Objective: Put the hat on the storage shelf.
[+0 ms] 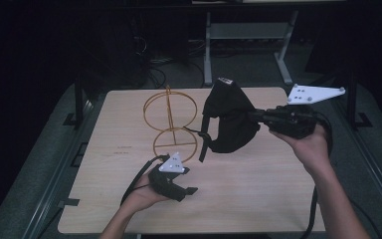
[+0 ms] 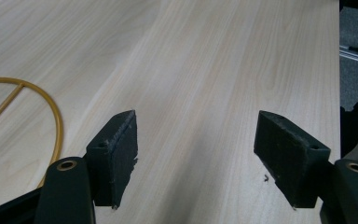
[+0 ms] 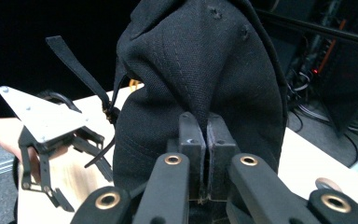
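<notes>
Fingers of the right gripper (image 1: pixel 258 115) are clenched on a fold of the black fabric baseball cap (image 1: pixel 229 117), which hangs in the air above the far right part of the pale wooden worktop (image 1: pixel 258 194) in the high view, just right of the upright orange wire stand with two rings (image 1: pixel 170 122). Near the front edge, the left gripper (image 1: pixel 191 190) rests low over the wood, released and grasping nothing.

Seen from the left gripper view, both black fingers (image 2: pixel 116 154) stand wide apart over bare wood, with an orange ring at the left edge.

From the right gripper view, two fingers (image 3: pixel 191 144) press together on the cap's cloth, its strap dangling at left, the other gripper beyond.
</notes>
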Demonstrator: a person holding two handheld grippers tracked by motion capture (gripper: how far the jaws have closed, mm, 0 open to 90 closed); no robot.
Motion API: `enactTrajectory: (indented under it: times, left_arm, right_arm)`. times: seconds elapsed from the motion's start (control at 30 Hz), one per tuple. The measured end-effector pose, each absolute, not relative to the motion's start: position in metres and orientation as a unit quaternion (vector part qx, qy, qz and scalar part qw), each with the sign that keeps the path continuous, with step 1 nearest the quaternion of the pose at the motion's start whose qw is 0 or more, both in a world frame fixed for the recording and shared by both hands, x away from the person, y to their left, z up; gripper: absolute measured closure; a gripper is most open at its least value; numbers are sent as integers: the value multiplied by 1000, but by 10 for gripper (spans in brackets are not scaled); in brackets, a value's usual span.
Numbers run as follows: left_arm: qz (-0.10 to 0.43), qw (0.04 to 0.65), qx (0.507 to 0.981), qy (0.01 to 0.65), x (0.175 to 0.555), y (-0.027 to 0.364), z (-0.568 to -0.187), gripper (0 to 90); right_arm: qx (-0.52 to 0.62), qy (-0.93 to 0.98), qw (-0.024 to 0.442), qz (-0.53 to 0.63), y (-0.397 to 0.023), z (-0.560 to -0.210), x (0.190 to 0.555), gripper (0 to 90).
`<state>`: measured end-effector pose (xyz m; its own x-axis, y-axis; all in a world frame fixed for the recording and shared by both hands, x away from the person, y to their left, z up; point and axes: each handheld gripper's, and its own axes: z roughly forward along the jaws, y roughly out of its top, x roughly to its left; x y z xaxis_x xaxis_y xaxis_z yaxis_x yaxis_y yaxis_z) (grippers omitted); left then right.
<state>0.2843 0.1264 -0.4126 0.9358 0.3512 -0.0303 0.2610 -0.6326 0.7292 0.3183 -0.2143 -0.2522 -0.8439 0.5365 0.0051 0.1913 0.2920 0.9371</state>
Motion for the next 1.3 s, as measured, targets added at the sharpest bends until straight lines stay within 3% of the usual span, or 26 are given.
enactTrajectory:
  times: [1.3]
  left_arm:
    - [55, 373, 914, 149, 281, 118, -420, 298]
  right_arm:
    - [175, 808, 133, 546, -101, -202, 378, 878]
